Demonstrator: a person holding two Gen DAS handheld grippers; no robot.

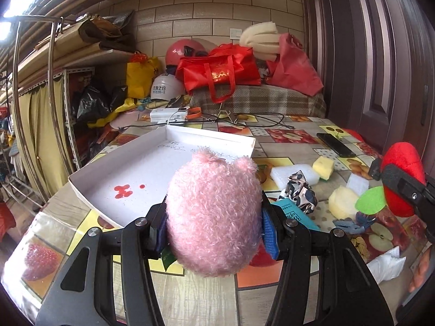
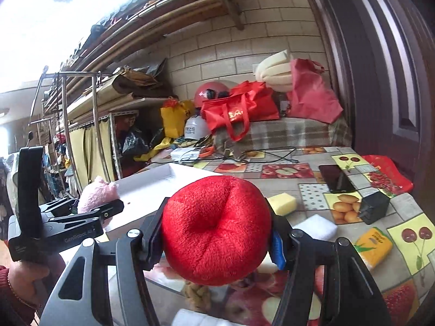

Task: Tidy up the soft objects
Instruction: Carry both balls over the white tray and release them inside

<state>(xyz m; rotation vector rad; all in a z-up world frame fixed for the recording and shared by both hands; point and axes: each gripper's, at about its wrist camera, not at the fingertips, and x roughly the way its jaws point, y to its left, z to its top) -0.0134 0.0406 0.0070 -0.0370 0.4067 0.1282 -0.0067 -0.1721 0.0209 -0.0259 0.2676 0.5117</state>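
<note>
Fruit-print table: white tray, sponges.

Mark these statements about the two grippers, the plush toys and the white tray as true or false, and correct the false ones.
1. The left gripper holds a pink plush toy. True.
2. The right gripper is empty. False: it is shut on a red plush apple.
3. The white tray already holds several soft toys. False: only red stains and some writing show in it.
4. A black phone lies on the fruit-patterned tablecloth. True.
5. The yellow sponge lies inside the tray. False: it lies on the tablecloth beside the tray.
</note>
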